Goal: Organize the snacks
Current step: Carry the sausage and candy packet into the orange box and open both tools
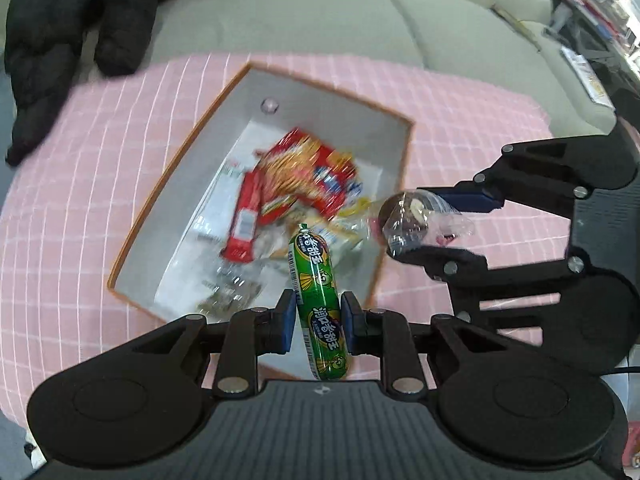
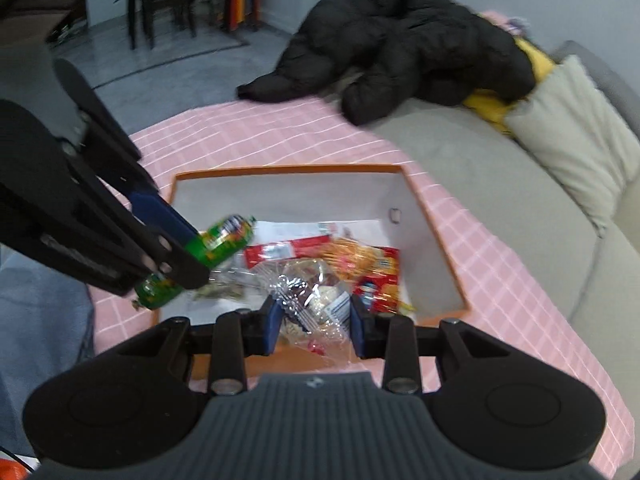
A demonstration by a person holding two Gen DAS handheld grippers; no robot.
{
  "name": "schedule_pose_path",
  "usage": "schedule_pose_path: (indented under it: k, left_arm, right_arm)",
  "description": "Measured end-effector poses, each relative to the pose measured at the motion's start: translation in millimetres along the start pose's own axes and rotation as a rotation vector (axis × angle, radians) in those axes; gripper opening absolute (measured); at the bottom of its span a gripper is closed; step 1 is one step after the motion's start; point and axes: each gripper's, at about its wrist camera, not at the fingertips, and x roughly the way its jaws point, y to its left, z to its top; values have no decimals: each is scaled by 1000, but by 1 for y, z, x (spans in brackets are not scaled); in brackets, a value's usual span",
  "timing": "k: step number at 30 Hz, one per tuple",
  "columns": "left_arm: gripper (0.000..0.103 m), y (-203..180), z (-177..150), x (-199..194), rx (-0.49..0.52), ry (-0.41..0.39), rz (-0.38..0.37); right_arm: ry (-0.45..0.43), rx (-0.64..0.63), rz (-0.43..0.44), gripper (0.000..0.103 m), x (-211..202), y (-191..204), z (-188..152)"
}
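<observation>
Above the box (image 1: 192,216), the left gripper (image 1: 318,322) clamps a sausage (image 1: 318,304) lengthwise along its fingers; the right gripper (image 2: 314,322) pinches a clear packet (image 2: 316,308) beside it.

Green sausage stick (image 1: 318,304) and clear-wrapped snack (image 1: 416,222) hang above the snack-filled box (image 1: 168,216)

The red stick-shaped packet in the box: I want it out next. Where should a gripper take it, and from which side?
Grip the red packet across its narrow width near the middle, coming from above. It lies flat and long in the box, its left long edge clear; the orange snack bag crowds its right side, so probably start nearer the lower end.
</observation>
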Motion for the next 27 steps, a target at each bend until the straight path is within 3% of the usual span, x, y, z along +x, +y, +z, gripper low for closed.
schedule_pose_path:
  k: [9,17,27]
  left_arm:
    - [26,37,6,56,24,146,-4]
    - [24,48,7,92,19,219,-31]
    - [24,52,4,118,20,269,-24]
  right_arm:
    - [215,-37,180,31,73,22,15]
    - [335,-52,243,31,119,29,7]
    - [388,-63,248,32,147,26,4]
